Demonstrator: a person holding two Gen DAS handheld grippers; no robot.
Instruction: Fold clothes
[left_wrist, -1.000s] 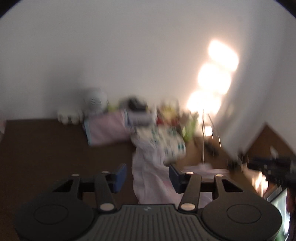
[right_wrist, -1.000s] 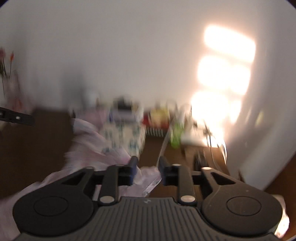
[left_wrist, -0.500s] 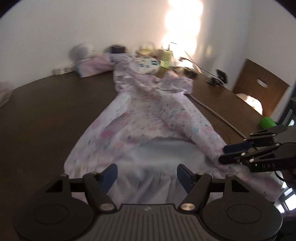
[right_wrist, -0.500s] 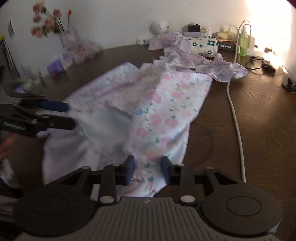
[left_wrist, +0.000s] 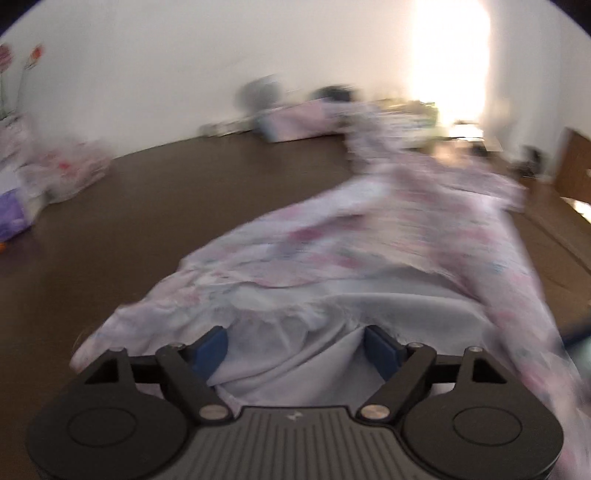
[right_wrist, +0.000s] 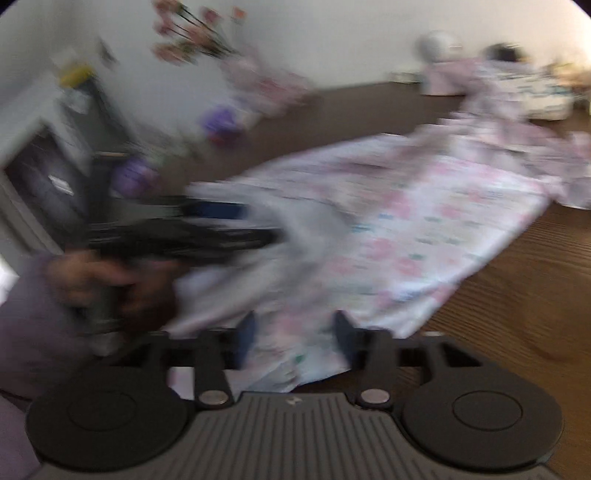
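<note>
A long pale floral garment lies stretched along the dark wooden table, its hem end nearest me. My left gripper is open, its blue pads on either side of the hem's pale lining. My right gripper is open over the hem's right corner, cloth between its fingers. The garment also shows in the right wrist view, with the left gripper and the hand holding it at the left. Both views are blurred.
Folded clothes and small items line the far wall. A flower vase and purple packets stand at the table's left end. A wooden chair is at the right.
Both grippers have dropped closer to the hem and swung left. The right gripper's fingers have spread wider. The left gripper now sits right at the lining.
</note>
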